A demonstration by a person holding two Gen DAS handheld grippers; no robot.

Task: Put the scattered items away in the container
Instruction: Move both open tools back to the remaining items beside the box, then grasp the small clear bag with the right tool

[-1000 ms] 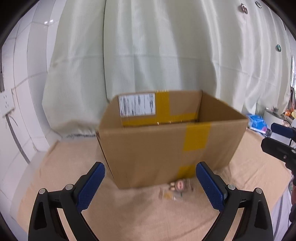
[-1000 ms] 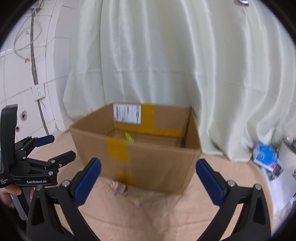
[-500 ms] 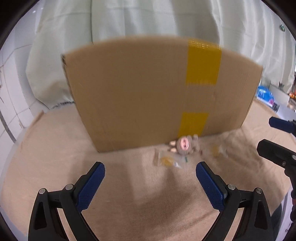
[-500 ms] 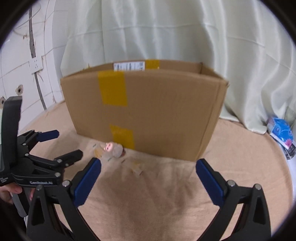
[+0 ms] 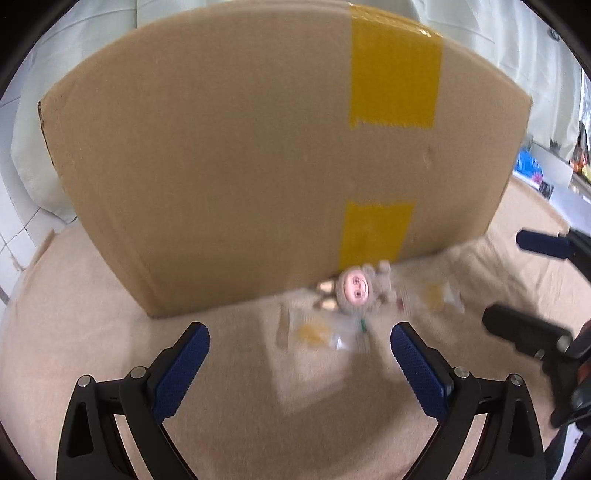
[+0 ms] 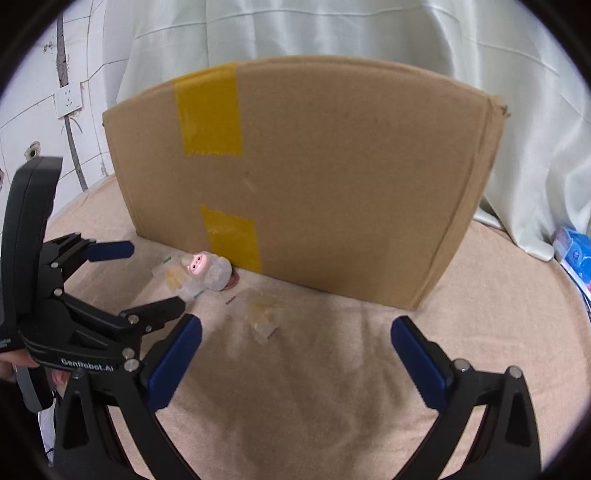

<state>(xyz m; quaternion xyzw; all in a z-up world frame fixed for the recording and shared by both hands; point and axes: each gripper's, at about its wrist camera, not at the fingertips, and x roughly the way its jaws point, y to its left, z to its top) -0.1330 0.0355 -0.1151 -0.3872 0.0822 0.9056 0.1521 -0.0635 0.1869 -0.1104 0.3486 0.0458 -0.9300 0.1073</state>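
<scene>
A cardboard box (image 5: 229,177) with yellow tape stands on the beige cloth; it also fills the right wrist view (image 6: 332,177). At its base lies a small plush toy with a pink snout (image 5: 356,290) (image 6: 207,271). Clear sachets with yellow contents lie beside it (image 5: 314,332) (image 5: 439,295) (image 6: 262,314). My left gripper (image 5: 300,369) is open and empty, low over the cloth just short of the items; it shows in the right wrist view (image 6: 142,275). My right gripper (image 6: 295,365) is open and empty; it shows in the left wrist view (image 5: 524,284).
A pale curtain (image 6: 332,33) hangs behind the box. A blue packet (image 6: 576,254) lies at the far right by the cloth's edge. A tiled wall with a socket (image 6: 68,99) is at the left.
Both grippers have dropped and come closer to the box; its open top is out of sight and the front wall fills the views. The toy and sachets are nearer.
</scene>
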